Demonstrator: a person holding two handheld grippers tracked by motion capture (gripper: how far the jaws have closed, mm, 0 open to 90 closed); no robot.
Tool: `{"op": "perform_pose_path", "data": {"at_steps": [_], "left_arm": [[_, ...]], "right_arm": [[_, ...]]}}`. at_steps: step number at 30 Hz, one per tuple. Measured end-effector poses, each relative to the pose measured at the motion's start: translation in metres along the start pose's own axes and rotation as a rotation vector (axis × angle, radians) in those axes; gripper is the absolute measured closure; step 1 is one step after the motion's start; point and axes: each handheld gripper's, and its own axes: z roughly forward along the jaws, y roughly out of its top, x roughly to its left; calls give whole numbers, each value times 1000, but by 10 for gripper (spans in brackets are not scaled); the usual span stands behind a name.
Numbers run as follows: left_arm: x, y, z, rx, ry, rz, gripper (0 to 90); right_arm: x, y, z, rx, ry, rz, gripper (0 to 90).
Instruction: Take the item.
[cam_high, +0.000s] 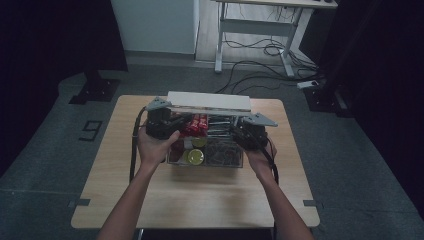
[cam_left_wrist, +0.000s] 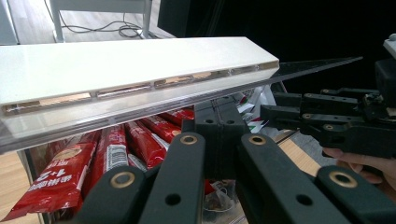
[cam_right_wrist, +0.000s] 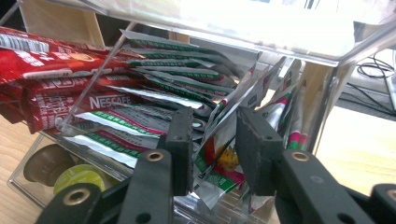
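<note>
Pale wood bench (cam_high: 125, 195) carries a clear acrylic organiser box (cam_high: 205, 164) near its far middle. The box's white-topped hinged lid (cam_left_wrist: 116, 63) is raised, with a clear panel edge beneath it. The compartments hold red coffee stick packets (cam_left_wrist: 109, 151) at the left rear, silver and green sachets (cam_right_wrist: 177, 77) at the right, and round capsules (cam_high: 195, 156) in the front left.

Left gripper (cam_high: 162, 125) sits at the box's left end, beside the red packets. In the left gripper view its fingers are clenched fully together just under the lid's edge; whether they touch the lid cannot be told.

Right gripper (cam_right_wrist: 215, 154) is at the box's right end, reaching into the sachet compartment. Its fingers (cam_right_wrist: 180, 149) are part-way apart with an upright sachet (cam_right_wrist: 219, 163), printed green, red and yellow, standing between them. Whether the pads press on that sachet cannot be told.
</note>
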Motion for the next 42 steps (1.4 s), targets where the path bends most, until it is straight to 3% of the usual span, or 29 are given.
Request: {"op": "perform_pose_path", "data": {"at_steps": [7, 15, 23, 42], "left_arm": [[0, 0, 0, 0, -1, 0, 900], [-1, 0, 2, 1, -4, -2, 898], [0, 0, 2, 0, -8, -3, 896], [0, 0, 4, -16, -4, -8, 900]], "right_arm": [[-4, -2, -3, -23, -10, 27, 705], [-5, -2, 0, 4, -12, 12, 745], [-6, -5, 4, 21, -10, 34, 865], [-11, -10, -38, -121, 43, 77, 890]]}}
